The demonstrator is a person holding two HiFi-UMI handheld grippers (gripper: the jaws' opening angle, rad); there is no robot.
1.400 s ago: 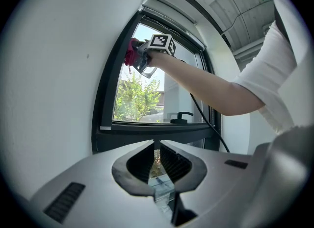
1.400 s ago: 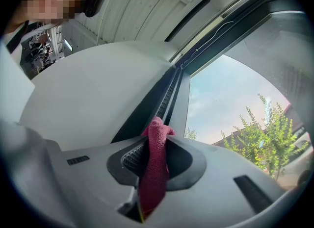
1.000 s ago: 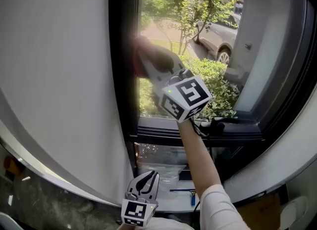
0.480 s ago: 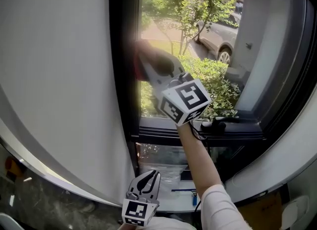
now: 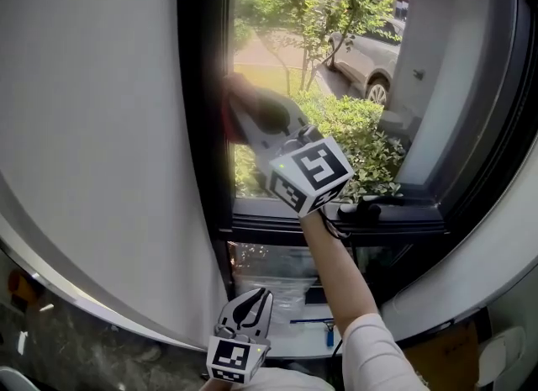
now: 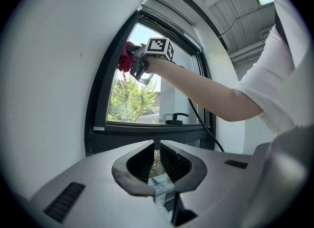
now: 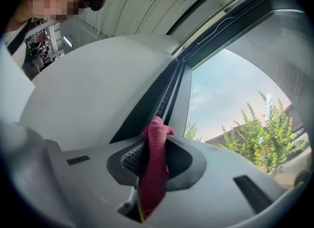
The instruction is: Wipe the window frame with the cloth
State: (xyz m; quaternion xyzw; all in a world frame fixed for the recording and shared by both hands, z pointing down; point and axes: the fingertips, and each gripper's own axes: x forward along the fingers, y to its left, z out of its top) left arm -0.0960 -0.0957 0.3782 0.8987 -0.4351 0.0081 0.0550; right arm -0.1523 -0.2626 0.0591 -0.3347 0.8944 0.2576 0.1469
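My right gripper (image 5: 238,102) is raised against the dark left upright of the window frame (image 5: 204,87). It is shut on a red cloth (image 5: 225,122). In the right gripper view the cloth (image 7: 154,159) is pinched between the jaws, and its bunched top touches the frame's channel (image 7: 164,92). The left gripper view shows the same cloth (image 6: 124,60) pressed on the frame (image 6: 102,87) from below. My left gripper (image 5: 255,298) hangs low near my body. Its jaws (image 6: 155,143) are shut with nothing between them.
A white wall (image 5: 92,129) runs left of the frame. A black window handle (image 5: 370,207) sits on the lower rail, and a black cable (image 5: 329,225) trails from the right gripper. Bushes (image 5: 361,141) and a parked car (image 5: 370,61) lie outside the glass. Clutter sits below the sill.
The right gripper with the cloth has slid slightly down along the left frame upright. The left gripper has stayed where it was.
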